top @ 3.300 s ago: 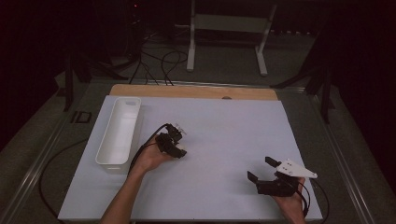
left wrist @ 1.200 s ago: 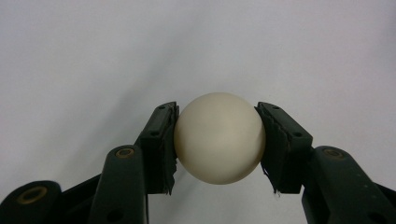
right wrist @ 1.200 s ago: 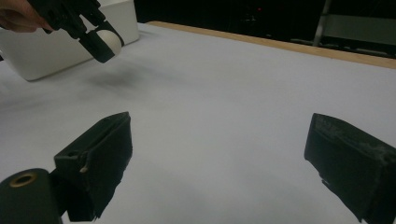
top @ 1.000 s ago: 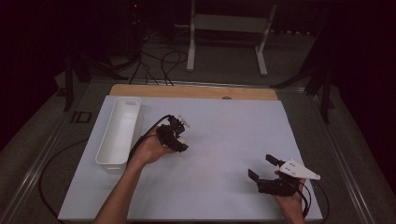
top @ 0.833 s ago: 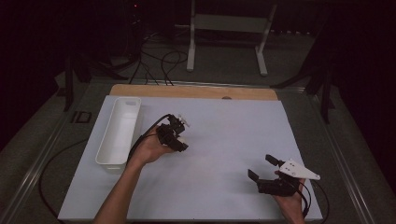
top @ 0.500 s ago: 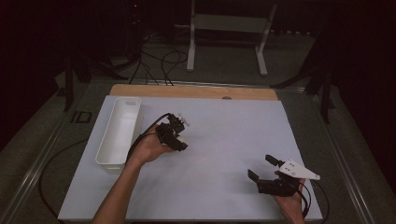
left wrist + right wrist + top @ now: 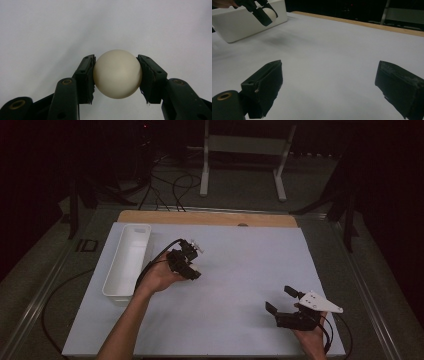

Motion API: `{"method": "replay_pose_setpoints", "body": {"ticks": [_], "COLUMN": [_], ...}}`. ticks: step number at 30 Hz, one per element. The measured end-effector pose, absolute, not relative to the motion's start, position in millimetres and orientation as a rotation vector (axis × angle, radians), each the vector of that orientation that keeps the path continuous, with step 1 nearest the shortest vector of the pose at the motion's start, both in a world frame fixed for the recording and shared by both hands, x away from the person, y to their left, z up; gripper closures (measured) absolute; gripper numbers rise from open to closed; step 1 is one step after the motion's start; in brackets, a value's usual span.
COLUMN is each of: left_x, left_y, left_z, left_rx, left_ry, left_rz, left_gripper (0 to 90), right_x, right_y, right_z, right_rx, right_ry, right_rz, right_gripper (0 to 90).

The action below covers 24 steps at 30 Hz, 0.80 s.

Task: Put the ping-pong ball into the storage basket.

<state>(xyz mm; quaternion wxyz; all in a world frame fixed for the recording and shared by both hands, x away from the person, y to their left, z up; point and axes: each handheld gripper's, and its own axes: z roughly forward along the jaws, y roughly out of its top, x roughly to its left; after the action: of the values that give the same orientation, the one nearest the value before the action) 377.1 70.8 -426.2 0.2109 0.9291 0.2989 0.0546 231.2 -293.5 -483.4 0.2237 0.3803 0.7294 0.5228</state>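
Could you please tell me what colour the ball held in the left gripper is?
The ball is cream-white and plain, best seen in the left gripper view.

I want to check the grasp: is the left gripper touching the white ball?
Touching. In the left gripper view both pads of the left gripper press against the sides of the white ball, no gap.

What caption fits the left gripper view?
Left gripper fingers clamp a cream ball over the white table.
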Motion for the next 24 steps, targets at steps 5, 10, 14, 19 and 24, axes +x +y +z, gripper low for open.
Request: {"method": "replay_pose_setpoints", "body": {"ticks": [5,10,14,19,24], "left_x": [377,378,378,378,379], "left_y": [71,71,71,71,72], "left_z": [-424,-422,-420,-417,-415], "left_rx": [2.584,2.585,2.59,2.594,2.594], "left_ry": [0.829,0.827,0.823,0.821,0.818], "left_rz": [0.154,0.153,0.155,0.151,0.141], "left_gripper": [51.2,51.2,51.2,51.2,51.2], "right_x": [231,231,231,231,231], "right_y": [-293,-293,-293,-293,-293], "right_z": [-483,-483,-483,-483,-483], "right_rx": [1.049,1.048,1.046,1.047,1.046], "right_ry": [2.016,2.016,2.017,2.016,2.015], "right_rz": [1.44,1.443,1.441,1.442,1.443], "right_gripper": [7.3,7.3,7.3,7.3,7.3]}}
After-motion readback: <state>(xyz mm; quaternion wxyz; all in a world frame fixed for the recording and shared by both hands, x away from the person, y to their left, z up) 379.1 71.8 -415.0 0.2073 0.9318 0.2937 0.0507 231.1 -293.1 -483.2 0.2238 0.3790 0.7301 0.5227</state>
